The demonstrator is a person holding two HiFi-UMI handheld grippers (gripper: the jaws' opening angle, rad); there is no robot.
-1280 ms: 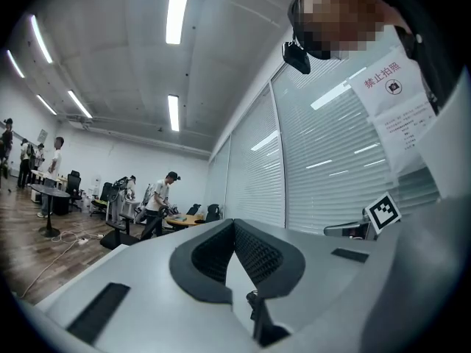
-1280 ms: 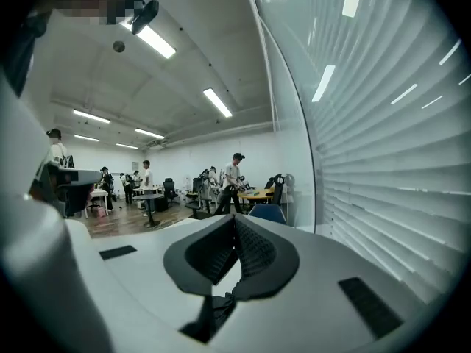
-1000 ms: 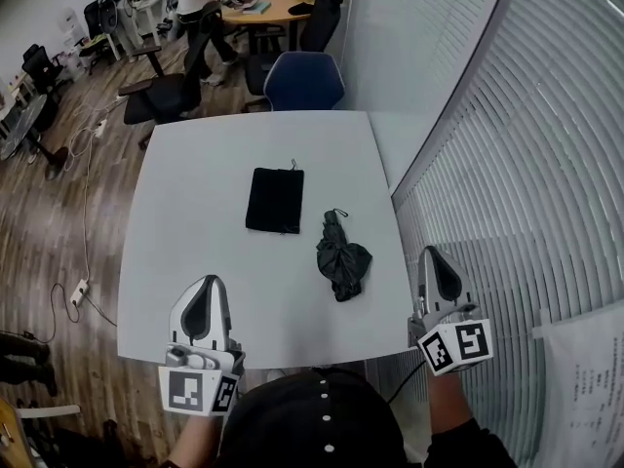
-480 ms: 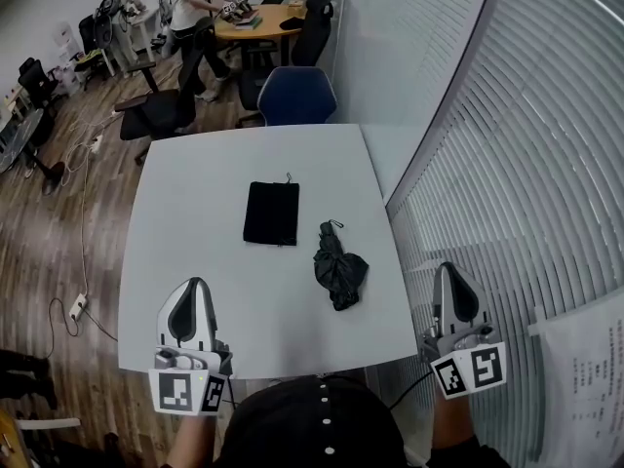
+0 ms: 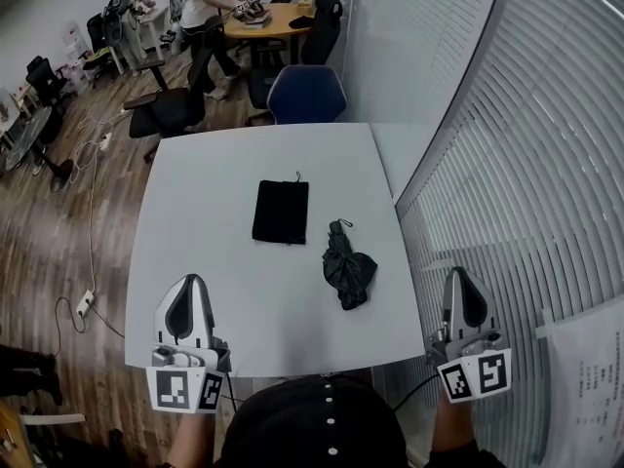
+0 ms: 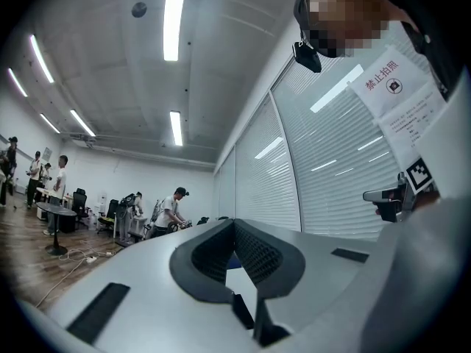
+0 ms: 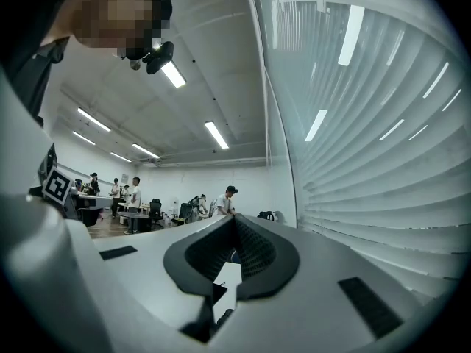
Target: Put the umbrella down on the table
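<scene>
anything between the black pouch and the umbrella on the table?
Nothing. The head view shows only bare white tabletop between the black pouch and the folded umbrella; they lie apart.

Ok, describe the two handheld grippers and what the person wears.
The left gripper and right gripper are matching pale grey shells tapering to a point, lined with black ribbed pads. Each carries a white cube with black square markers. The person wears black headwear with a row of pale dots.
</scene>
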